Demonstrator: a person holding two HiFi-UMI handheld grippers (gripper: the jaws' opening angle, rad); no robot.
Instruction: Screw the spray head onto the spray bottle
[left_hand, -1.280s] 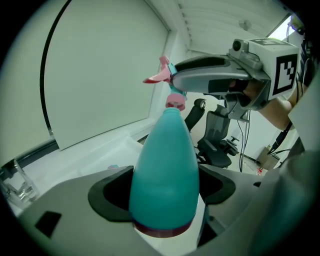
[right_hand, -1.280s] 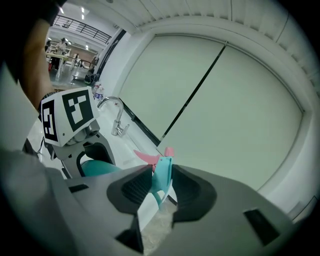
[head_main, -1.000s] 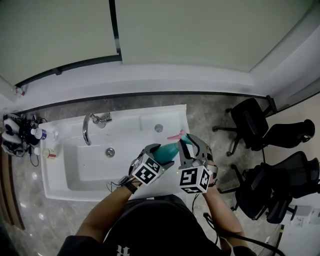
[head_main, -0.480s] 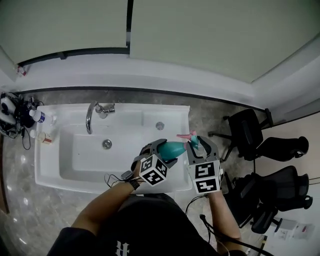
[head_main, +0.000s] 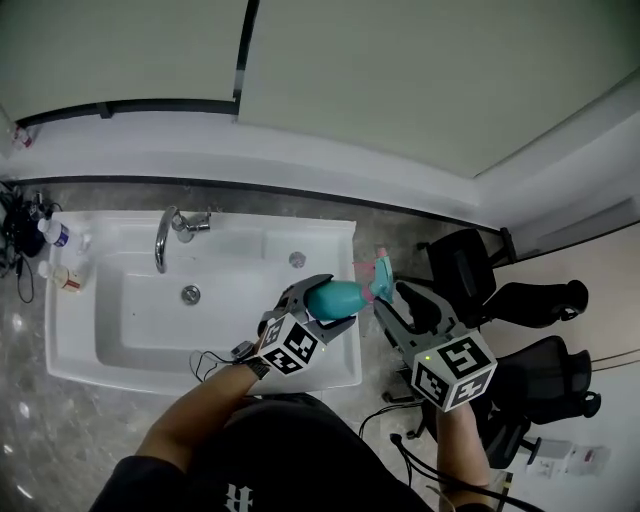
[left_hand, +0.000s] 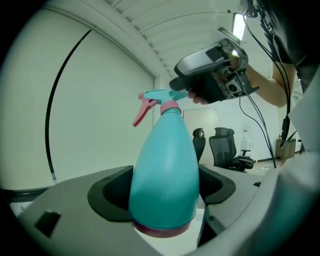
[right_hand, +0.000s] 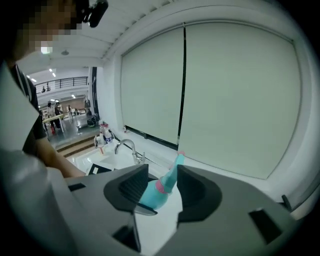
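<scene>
Since the teal-and-pink plastic spray head (head_main: 380, 272) was already sitting on the neck of the teal teardrop-shaped plastic spray bottle (head_main: 335, 297), pink collar down at the neck, I'd call this the tail end of the screwing step, or a pause between twists. The bottle was held up around the middle of the head view, overlapping the right end of the white rectangular ceramic sink (head_main: 120, 340), tipped over with the head pointing right. The left gripper (head_main: 322, 305) had its jaws clamped on the bottle's fat body. The right gripper (head_main: 400, 302), lower right of the frame, had just been opening its jaws. They stood apart, and in its own view the spray head showed in the gap but further out, not pinched as far as I could see. Next move, my guess: regrip the collar for another twist while the bottle stays steady, or stop if the thread's tight. Bottle's opaque, so no idea if there was liquid inside. The sink basin looked empty apart from its drain, and a couple of small bottles (head_main: 52, 233) stood by its left end.
</scene>
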